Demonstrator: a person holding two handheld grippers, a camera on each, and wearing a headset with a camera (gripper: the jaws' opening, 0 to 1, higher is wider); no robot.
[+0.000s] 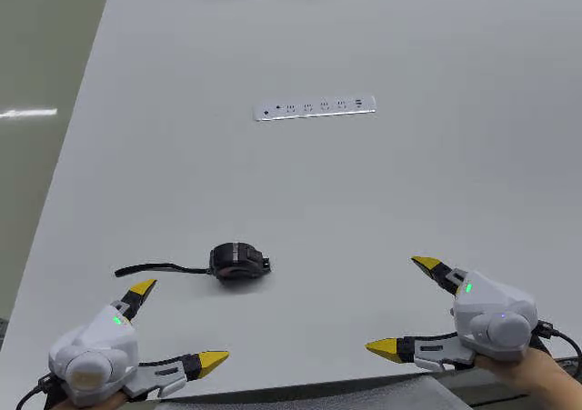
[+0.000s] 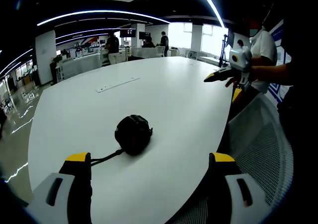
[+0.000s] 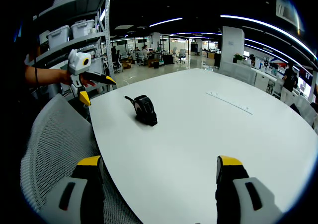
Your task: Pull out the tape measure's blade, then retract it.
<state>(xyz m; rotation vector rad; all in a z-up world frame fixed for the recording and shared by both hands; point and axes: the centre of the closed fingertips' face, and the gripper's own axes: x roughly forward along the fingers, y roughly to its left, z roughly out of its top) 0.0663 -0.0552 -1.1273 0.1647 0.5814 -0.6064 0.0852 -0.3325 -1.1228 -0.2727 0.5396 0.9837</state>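
Observation:
A black tape measure (image 1: 238, 262) lies on the white table (image 1: 346, 192), its black wrist strap (image 1: 155, 268) trailing to the left. It sits ahead of my left gripper's jaws (image 2: 132, 133) and farther off in the right gripper view (image 3: 145, 109). My left gripper (image 1: 177, 324) hovers open at the table's near left edge, just short of the tape measure, holding nothing. My right gripper (image 1: 405, 305) is open at the near right edge, well apart from it. The blade is inside the case.
A white power strip (image 1: 314, 108) lies flat across the middle of the table. A mesh chair back (image 1: 300, 399) sits at the near edge between the grippers. People and desks stand far off in the office background.

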